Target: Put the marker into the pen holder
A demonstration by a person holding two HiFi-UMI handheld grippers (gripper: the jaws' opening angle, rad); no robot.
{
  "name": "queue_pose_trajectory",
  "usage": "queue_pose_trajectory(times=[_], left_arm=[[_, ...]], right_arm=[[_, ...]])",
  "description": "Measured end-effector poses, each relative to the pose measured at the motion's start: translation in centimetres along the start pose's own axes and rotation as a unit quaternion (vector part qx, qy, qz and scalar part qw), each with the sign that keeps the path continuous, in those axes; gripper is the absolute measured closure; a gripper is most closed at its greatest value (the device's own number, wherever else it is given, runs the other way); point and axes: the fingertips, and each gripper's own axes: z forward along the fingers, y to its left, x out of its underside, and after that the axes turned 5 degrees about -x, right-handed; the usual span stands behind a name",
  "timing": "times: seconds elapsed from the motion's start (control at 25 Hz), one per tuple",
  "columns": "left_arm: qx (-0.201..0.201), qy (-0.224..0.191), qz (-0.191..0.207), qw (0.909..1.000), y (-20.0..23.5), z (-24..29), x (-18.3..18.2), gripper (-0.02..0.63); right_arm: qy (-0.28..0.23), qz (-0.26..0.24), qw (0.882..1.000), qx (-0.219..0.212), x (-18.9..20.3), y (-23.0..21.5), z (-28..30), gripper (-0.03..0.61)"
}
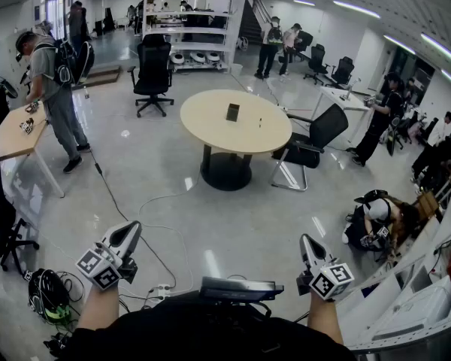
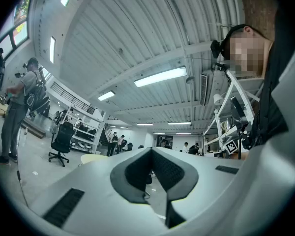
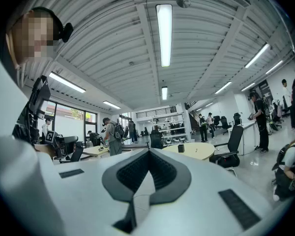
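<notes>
A round beige table [image 1: 210,119] stands mid-room, several steps ahead of me. On it are a dark, boxy pen holder [image 1: 232,112] and a small dark marker [image 1: 260,121] to its right. Both grippers are held low near my body, far from the table. The left gripper [image 1: 132,229] is shut with nothing in it, its tips meeting in the left gripper view [image 2: 151,150]. The right gripper [image 1: 307,239] is also shut and empty [image 3: 148,151]. The right gripper view shows the table [image 3: 209,150] and pen holder [image 3: 181,148] in the distance.
A black chair [image 1: 313,138] sits at the table's right and another [image 1: 152,72] behind it to the left. A cable [image 1: 128,216] and power strip [image 1: 161,289] lie on the floor between me and the table. A person [image 1: 54,89] stands at a desk [image 1: 7,138] on the left; another crouches [image 1: 376,220] at the right.
</notes>
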Motion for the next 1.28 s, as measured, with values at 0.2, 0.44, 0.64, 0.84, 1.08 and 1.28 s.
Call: queue_pose_trajectory(times=[0.2,0.44,0.64,0.84,1.08,1.28], left_arm=[[0.002,-0.001,0.001,1.0,0.1,0.2,0.1,0.612],[0.003,0.001,-0.001,1.0,0.7,0.1,0.1,0.612],[0.005,-0.001,-0.005,1.0,1.7,-0.6,-0.3,0.612],[0.008,-0.007,-0.007,0.9999,4.0,-1.5,-1.0,0.612],[0.003,-0.002,-0.018,0.9998,6.7,-3.6,-1.0,0.612],[0.006,0.007,-0.025,0.9997,9.5,-4.7,-0.9,0.612]], right_arm=[[0.001,0.003,1.0,-0.004,-0.1,0.3,0.3,0.578],[0.012,-0.008,1.0,-0.003,0.4,0.1,0.8,0.578],[0.021,0.006,1.0,-0.002,0.1,1.5,2.0,0.578],[0.018,0.0,1.0,-0.003,-0.6,3.3,4.1,0.578],[0.035,-0.003,0.999,-0.001,0.3,6.0,5.7,0.578],[0.048,-0.006,0.999,0.011,0.5,7.8,7.4,0.578]])
